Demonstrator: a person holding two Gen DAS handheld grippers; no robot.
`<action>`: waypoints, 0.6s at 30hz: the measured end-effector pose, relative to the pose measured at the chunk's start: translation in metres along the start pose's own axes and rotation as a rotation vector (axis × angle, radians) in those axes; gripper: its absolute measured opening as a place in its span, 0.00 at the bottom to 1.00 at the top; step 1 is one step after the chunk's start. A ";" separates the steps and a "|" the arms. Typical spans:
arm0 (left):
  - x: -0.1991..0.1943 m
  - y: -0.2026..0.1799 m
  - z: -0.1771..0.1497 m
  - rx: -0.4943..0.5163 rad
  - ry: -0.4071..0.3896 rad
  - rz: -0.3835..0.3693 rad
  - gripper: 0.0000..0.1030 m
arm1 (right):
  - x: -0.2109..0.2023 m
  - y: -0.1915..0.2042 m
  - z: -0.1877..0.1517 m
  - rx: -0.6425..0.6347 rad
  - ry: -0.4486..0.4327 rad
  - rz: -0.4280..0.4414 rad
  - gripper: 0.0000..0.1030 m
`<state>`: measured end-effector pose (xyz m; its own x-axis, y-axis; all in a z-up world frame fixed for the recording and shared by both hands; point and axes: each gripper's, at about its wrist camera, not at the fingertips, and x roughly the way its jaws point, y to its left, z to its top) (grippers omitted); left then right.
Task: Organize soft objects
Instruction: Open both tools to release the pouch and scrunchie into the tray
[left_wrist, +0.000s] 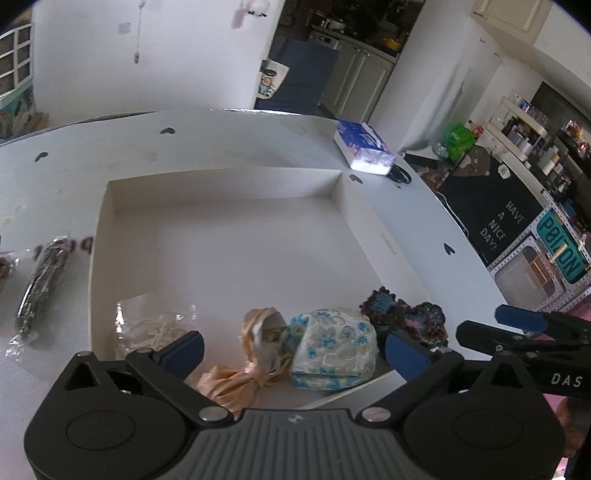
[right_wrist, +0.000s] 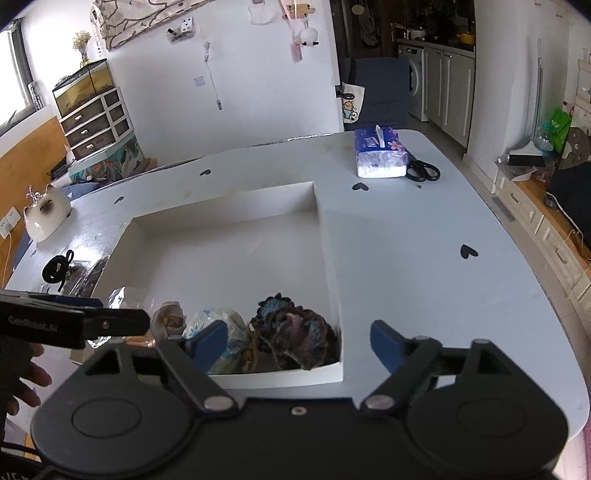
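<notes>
Since both the left gripper (left_wrist: 293, 349) and right gripper (right_wrist: 299, 341) are wide open and empty above the white box (right_wrist: 328, 236), lift straight up, clear of the soft things.

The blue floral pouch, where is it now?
The blue floral pouch lies inside the white box near its front wall, between the peach satin ribbon and the dark crocheted piece.

A blue-and-white plastic tissue pack (right_wrist: 382, 157) lies at the pale table's (right_wrist: 424, 266) far edge, black-handled scissors (right_wrist: 423, 170) touching it. A white ceramic cat figurine (right_wrist: 46, 214) sits at the left edge.
</notes>
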<state>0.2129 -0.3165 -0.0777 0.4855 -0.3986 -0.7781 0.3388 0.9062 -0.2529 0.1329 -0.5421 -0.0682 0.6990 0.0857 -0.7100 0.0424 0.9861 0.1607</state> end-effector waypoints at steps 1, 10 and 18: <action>-0.002 0.001 0.000 -0.005 -0.006 0.006 1.00 | 0.000 0.000 0.000 -0.002 -0.003 -0.001 0.90; -0.015 0.009 -0.006 -0.020 -0.041 0.034 1.00 | -0.006 -0.001 -0.001 -0.008 -0.021 -0.041 1.00; -0.026 0.019 -0.012 -0.016 -0.067 0.045 1.00 | -0.006 0.004 -0.001 0.008 -0.018 -0.046 1.00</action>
<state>0.1968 -0.2872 -0.0691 0.5526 -0.3655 -0.7490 0.3031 0.9253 -0.2279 0.1285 -0.5383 -0.0641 0.7086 0.0377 -0.7046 0.0801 0.9878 0.1334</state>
